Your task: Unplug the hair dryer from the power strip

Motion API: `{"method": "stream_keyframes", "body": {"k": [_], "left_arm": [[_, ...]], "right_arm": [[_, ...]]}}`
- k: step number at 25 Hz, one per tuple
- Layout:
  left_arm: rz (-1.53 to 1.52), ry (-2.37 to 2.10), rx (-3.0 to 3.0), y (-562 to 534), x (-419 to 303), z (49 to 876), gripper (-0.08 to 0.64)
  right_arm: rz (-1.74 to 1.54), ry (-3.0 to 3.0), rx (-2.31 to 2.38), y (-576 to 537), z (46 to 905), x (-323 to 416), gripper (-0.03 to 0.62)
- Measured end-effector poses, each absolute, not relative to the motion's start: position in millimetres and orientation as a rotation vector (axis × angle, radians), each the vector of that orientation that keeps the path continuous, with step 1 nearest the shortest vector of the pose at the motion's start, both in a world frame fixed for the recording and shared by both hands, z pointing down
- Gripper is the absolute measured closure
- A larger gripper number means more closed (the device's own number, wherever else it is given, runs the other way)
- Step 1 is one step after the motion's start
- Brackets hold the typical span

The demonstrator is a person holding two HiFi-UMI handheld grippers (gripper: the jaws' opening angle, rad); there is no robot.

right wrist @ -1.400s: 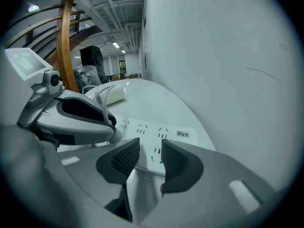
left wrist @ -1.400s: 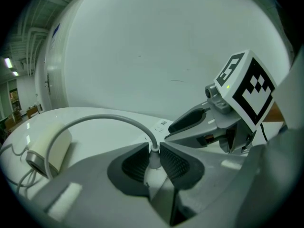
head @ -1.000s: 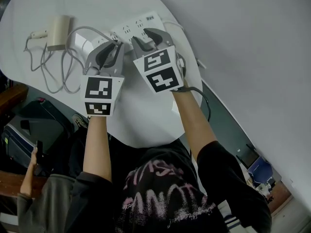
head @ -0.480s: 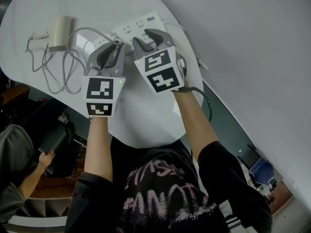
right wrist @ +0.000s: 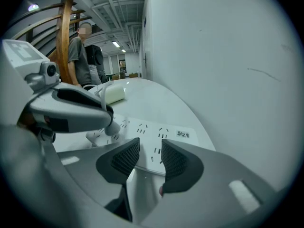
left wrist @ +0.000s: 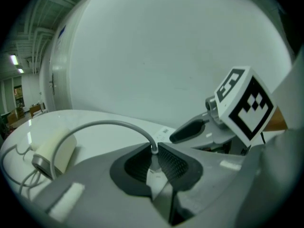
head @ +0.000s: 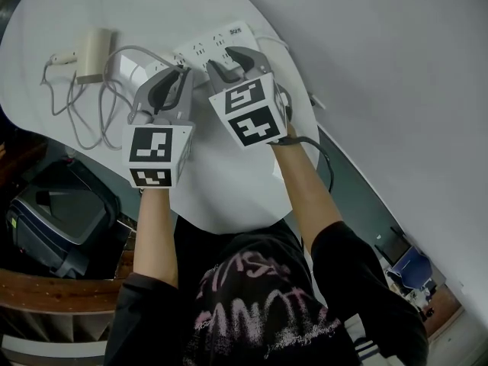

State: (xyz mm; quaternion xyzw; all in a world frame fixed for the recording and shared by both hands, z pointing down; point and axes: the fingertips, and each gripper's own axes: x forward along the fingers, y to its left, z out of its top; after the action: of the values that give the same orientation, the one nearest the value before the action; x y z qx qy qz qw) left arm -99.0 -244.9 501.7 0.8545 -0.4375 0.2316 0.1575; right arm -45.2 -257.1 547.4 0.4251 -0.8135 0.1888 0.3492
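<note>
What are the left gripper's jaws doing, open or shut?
Shut: the left gripper pinches the plug where its gray cable emerges.

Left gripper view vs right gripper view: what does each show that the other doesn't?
Left only: the left gripper with its pads shut on the plug, grey cable arcing out. Right only: the right gripper with jaws apart above the socket slots of the power strip; people standing in the background. Both: the hair dryer, the white table and the pale wall.
</note>
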Motion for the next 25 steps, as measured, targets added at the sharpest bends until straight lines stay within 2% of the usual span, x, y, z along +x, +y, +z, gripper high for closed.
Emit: {"method": "stream_keyframes", "body": {"k": [5,25], "left_arm": [[0.588,-1.269,2.554,-260.3,-96.1,463.4,0.509],[0.585,-1.338,2.471,-244.6,-122.0,465.1,0.506]], "right_arm": [[0.487,-2.11,1.103,-257.8,546.3,-45.2,0.433],[0.5,-2.123,1.132,-257.1,545.4,-43.6,0.449]]}}
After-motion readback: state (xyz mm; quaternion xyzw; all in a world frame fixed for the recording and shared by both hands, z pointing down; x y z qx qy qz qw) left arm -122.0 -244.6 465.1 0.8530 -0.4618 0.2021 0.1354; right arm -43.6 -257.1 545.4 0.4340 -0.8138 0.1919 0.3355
